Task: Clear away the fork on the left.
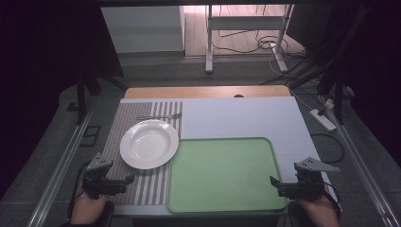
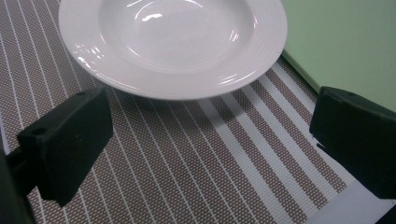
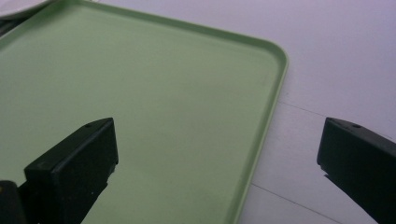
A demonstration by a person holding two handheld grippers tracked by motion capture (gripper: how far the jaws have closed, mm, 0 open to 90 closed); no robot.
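Glossy round plate (image 2: 173,42), woven striped mat (image 2: 187,163) — matte tray (image 3: 140,93)

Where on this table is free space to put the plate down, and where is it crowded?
The green tray is bare across its whole floor, between the striped placemat and the right gripper. The pale board behind the tray is also bare. The placemat is crowded: the white plate and the fork behind it cover its far half.
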